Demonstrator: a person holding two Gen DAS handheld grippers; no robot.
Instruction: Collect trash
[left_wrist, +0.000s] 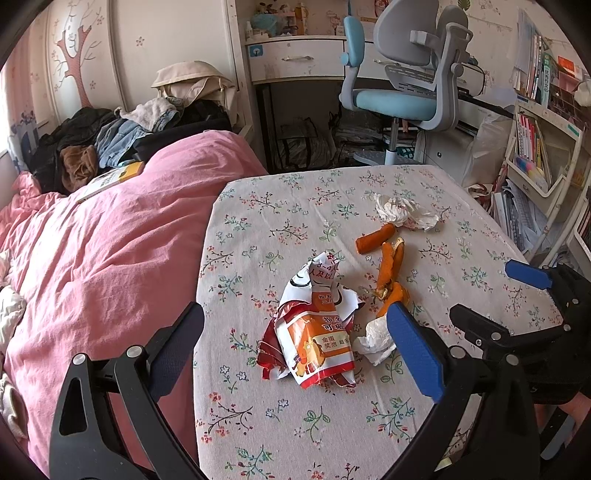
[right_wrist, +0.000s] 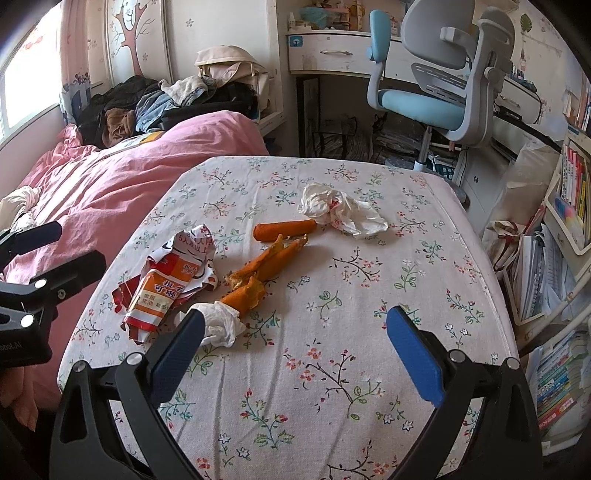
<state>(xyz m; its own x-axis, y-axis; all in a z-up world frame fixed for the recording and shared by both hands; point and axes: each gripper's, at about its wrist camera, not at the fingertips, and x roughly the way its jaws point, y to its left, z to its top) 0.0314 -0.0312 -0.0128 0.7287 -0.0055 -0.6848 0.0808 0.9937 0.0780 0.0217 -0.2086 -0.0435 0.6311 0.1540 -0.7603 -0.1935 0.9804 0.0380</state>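
Observation:
Trash lies on a table with a floral cloth (left_wrist: 280, 417) (right_wrist: 369, 280). A crumpled orange-and-white snack wrapper (left_wrist: 317, 332) (right_wrist: 166, 284) sits nearest. Orange peel strips (left_wrist: 391, 273) (right_wrist: 258, 273) lie beside it, with a small white tissue wad (left_wrist: 373, 341) (right_wrist: 221, 323) at their near end. A bigger crumpled tissue (left_wrist: 404, 212) (right_wrist: 340, 210) rests farther back. My left gripper (left_wrist: 295, 347) hangs open above the wrapper, holding nothing. My right gripper (right_wrist: 295, 339) is open and empty over bare cloth, its left finger (right_wrist: 177, 350) close to the small wad.
A bed with a pink quilt (left_wrist: 103, 258) (right_wrist: 110, 184) and piled clothes (left_wrist: 110, 136) borders the table's left side. A blue-and-grey desk chair (left_wrist: 406, 81) (right_wrist: 443, 81) and white desk stand behind. Shelves of books (left_wrist: 535, 147) (right_wrist: 561, 258) crowd the right.

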